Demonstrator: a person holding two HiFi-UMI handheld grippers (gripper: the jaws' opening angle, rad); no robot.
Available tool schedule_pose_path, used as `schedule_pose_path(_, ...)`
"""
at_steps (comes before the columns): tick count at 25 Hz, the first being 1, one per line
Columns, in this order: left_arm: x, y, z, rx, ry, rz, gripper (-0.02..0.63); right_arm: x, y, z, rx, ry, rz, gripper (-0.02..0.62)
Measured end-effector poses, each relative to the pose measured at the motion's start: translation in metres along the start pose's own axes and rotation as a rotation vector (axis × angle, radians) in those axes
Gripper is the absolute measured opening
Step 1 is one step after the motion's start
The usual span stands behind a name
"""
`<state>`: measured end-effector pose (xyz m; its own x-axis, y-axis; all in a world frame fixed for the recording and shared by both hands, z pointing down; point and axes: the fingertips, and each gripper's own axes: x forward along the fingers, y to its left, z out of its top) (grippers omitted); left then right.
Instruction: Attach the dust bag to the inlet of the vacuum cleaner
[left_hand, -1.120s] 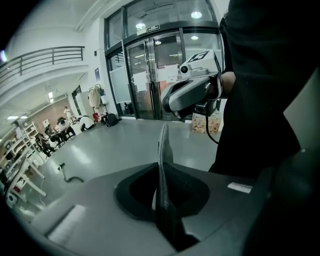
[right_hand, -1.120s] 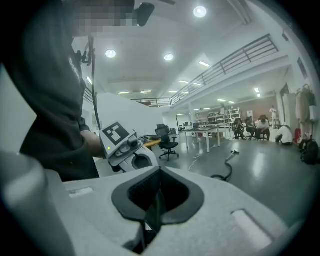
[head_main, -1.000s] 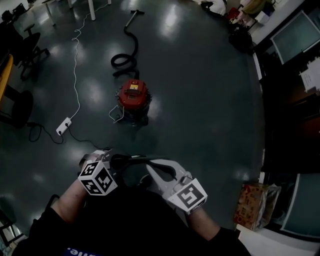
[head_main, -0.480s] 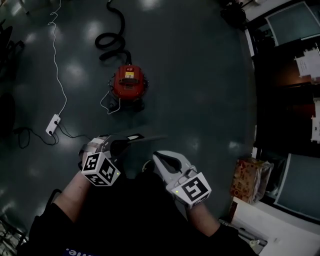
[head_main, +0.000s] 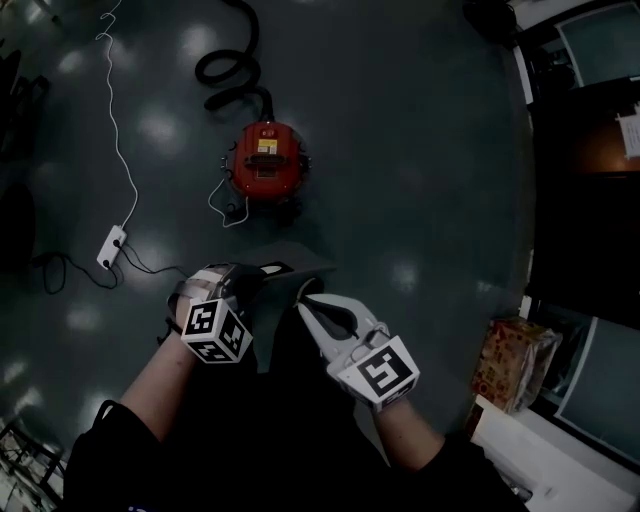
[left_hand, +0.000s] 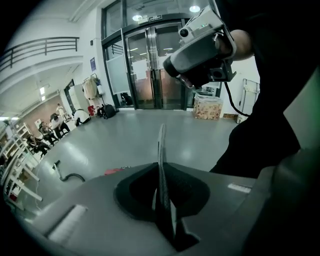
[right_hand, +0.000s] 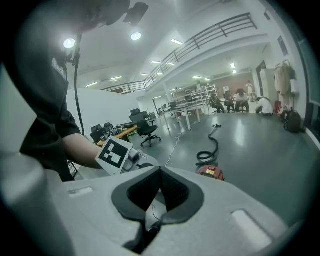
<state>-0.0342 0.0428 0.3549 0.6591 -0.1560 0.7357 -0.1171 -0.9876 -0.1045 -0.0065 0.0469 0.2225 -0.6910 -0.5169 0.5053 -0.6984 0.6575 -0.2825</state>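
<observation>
**Firmly pinching the dust bag (head_main: 300, 262), well short of the vacuum cleaner (head_main: 268, 160)**

The left gripper (left_hand: 161, 172) is pinching the bag's thin edge between its jaws. The bag is showing as a dark flat sheet at lower centre of the head view. The right gripper (right_hand: 160, 172) is pressing its jaws together, empty, just beside. The red cleaner is standing at upper centre.

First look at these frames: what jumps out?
The round red vacuum cleaner stands out on the dark floor, upper middle of the head view, its black hose coiled beyond it. Nearer, the left gripper is shut on a flat grey dust bag; the right gripper, also shut, sits close by the bag's edge.
</observation>
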Motion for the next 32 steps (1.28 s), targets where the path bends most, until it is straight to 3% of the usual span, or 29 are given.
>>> schedule_pose_path(7,0.067,0.003,-0.007,-0.064,0.023,-0.009,0.023,0.012,-0.065,-0.023,-0.012,-0.008,0.099,0.003)
schedule_pose_path(12,0.125,0.021,-0.026,-0.163,-0.004,-0.033,0.023,0.026,-0.112,-0.067,-0.003,0.042,0.12,0.003)
schedule_pose_path(16,0.171,0.02,-0.051,-0.092,-0.013,-0.114,0.023,0.052,-0.146,-0.097,0.018,0.035,0.074,0.003)
schedule_pose_path(20,0.209,0.011,-0.081,-0.036,0.012,-0.137,0.023,0.084,-0.172,-0.122,0.054,-0.001,0.036,0.003)
schedule_pose_path(25,0.241,0.01,-0.109,-0.003,-0.039,-0.093,0.023,0.119,-0.208,-0.148,0.016,-0.051,0.0,0.003)
schedule_pose_path(32,0.261,0.024,-0.128,0.109,-0.082,-0.052,0.023,0.172,-0.243,-0.171,-0.092,-0.157,-0.002,0.003)
